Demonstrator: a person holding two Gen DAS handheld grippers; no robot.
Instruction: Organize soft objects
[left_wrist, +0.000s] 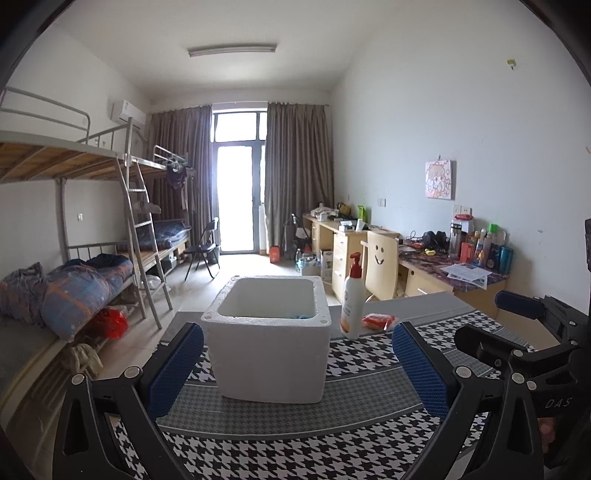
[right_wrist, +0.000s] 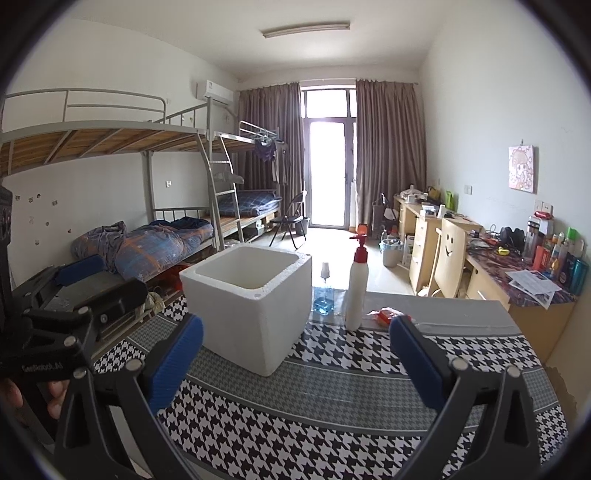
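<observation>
Left wrist: square white foam box (left_wrist: 269, 354), houndstooth cloth (left_wrist: 295, 446).

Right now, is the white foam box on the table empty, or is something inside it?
Not empty. In the left wrist view something blue shows low inside the white foam box. What it is I cannot tell; the right wrist view shows only bare inner walls.

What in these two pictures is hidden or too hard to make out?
- Inside the foam box: in both views its walls hide the bottom; the left view shows only a blue scrap.
- Orange packet: partly behind the pump bottle in the right view; print too small.
- Clear spray bottle: hidden behind the box in the left view.
</observation>
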